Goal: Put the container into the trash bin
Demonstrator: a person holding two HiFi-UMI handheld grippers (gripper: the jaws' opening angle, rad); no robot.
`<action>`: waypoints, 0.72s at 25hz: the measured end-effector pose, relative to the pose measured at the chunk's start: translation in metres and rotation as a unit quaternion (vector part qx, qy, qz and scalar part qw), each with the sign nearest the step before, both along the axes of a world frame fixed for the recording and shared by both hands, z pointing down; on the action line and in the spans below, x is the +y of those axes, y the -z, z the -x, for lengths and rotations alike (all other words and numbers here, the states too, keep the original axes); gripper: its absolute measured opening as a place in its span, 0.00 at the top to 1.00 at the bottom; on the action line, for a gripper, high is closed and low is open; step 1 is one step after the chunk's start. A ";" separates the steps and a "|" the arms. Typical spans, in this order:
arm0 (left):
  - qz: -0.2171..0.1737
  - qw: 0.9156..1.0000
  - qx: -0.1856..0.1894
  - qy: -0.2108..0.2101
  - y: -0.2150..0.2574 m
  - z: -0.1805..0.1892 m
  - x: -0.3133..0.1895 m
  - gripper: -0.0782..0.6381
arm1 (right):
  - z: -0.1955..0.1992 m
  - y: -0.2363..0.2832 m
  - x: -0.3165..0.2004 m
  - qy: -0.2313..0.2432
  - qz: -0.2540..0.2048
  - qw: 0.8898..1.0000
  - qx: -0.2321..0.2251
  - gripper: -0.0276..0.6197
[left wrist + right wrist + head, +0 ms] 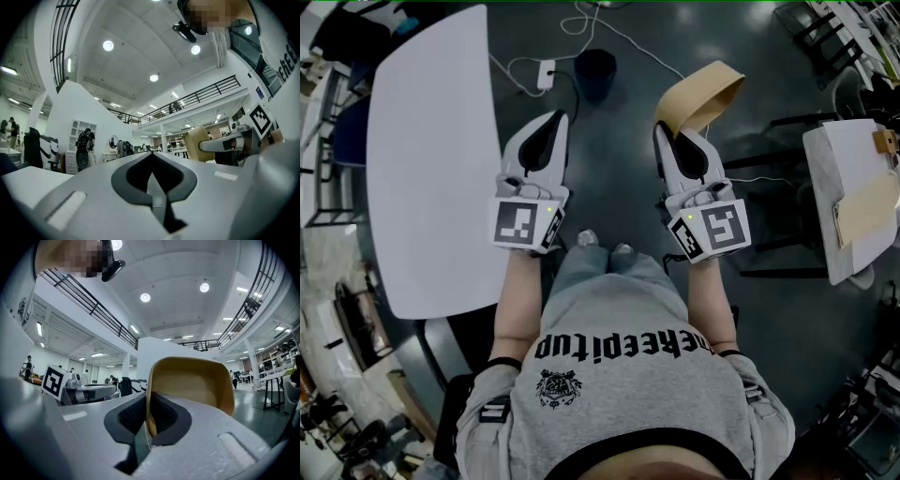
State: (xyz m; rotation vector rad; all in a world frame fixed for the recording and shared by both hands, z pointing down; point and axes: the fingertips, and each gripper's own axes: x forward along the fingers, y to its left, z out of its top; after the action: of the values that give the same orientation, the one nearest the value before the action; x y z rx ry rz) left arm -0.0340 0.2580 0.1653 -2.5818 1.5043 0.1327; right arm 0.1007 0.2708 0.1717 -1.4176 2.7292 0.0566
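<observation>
A tan, shallow paper container point(703, 94) point(192, 380) is held by one wall, out in the air above the floor. My right gripper point(662, 129) point(148, 427) is shut on that rim, which stands edge-on between the pads. A dark round trash bin point(595, 73) stands on the floor ahead, between the two grippers and left of the container. My left gripper point(557, 118) point(151, 163) is shut with nothing in it, level with the right one. In the left gripper view the container point(197, 140) shows at the right.
A white table point(431, 159) fills the left side. Another white table point(853, 253) at the right carries a tan board point(867, 206). A power strip point(546, 73) and cables lie on the dark floor by the bin. Dark chair frames point(787, 131) stand right of the container.
</observation>
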 end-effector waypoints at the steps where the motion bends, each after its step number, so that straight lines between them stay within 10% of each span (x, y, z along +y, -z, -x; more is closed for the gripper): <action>1: 0.000 1.000 -0.001 0.000 -0.001 0.001 -0.001 0.86 | 0.001 0.000 -0.001 0.000 0.000 1.000 0.000 0.94; 18: -0.011 1.000 -0.002 -0.019 -0.002 0.039 -0.035 0.86 | 0.040 -0.006 -0.031 -0.013 0.008 1.000 -0.009 0.94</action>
State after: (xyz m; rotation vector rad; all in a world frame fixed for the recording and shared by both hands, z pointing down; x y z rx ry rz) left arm -0.0731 0.2231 0.1676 -2.5934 1.4452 0.1476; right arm 0.0607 0.2399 0.1774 -1.4512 2.7028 0.0222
